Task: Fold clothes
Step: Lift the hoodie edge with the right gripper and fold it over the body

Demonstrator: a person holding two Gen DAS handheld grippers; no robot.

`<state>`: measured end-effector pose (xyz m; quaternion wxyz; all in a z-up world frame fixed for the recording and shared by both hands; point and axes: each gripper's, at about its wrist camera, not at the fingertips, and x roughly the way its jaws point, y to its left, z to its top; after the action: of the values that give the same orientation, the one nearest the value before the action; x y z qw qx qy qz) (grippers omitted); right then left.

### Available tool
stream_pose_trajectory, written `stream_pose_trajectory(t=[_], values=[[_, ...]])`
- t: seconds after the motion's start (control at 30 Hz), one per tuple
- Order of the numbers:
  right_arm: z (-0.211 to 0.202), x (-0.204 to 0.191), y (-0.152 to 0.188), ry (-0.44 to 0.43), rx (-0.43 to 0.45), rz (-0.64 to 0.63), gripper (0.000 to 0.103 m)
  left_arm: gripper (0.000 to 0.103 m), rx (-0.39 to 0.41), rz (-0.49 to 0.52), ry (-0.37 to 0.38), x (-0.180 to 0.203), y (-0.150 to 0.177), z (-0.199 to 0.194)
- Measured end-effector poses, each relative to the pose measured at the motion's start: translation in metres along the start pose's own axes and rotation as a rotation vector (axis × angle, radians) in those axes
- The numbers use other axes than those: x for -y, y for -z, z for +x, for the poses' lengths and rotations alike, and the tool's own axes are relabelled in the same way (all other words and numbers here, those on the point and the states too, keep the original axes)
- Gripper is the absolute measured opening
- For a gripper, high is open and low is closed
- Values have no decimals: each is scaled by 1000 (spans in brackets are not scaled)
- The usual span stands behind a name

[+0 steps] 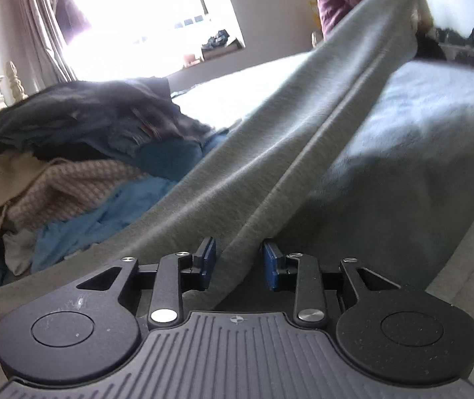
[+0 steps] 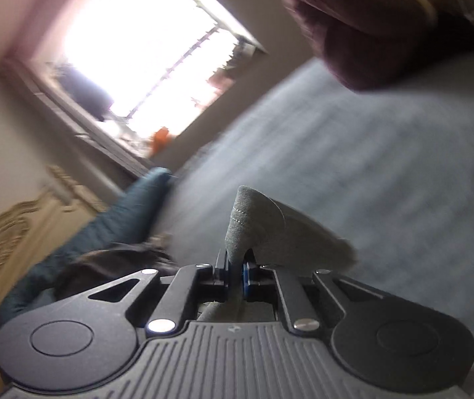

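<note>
Two corners look like the spots to be grabbed on this soft, floppy grey garment (image 1: 303,126), which is draped up off the bed (image 1: 419,126), pinched tight at a stitched edge by the right gripper (image 2: 236,271) and only loosely straddled by the part-open left gripper (image 1: 239,262).

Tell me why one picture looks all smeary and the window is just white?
Right wrist view: the bed and window are streaked with motion blur and tilted, though the grey cloth near the gripper stays sharp. Left wrist view: steadier, but the window is glaring white, so nothing outside shows, and the edges bend.
</note>
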<state>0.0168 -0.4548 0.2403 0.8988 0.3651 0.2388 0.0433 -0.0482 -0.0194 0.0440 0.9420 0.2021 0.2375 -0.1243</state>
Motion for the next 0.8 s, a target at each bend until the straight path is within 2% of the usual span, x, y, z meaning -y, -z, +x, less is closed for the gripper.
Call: stream_pose_trajectory(t=[0.07,0.13,0.2,0.27,0.4,0.47,0.57,0.63,0.7,0.8], values=[[-6,9,8,5,8,-22,9,35,8,28,-17,1,3,-4],[-3,40,26,65,-20,-21,9,35,-12,64,-40,3,7,1],[5,81,45,115,-78,45,9,35,-39,92,-52,4,12,7],[11,117,60,149,-120,121,9,35,-64,113,-34,5,16,13],[12,148,68,151,-144,218,9,35,-92,219,-13,16,21,24],[13,146,63,135,-141,225,9,35,-85,252,-37,19,21,29],[14,129,51,118,-125,181,9,35,-82,213,-51,14,18,34],[21,116,44,124,-116,151,9,29,-88,157,-59,9,17,39],[41,108,40,158,-134,137,9,13,-85,94,-71,4,15,41],[70,87,25,153,-151,166,9,6,-40,14,-114,-5,8,30]])
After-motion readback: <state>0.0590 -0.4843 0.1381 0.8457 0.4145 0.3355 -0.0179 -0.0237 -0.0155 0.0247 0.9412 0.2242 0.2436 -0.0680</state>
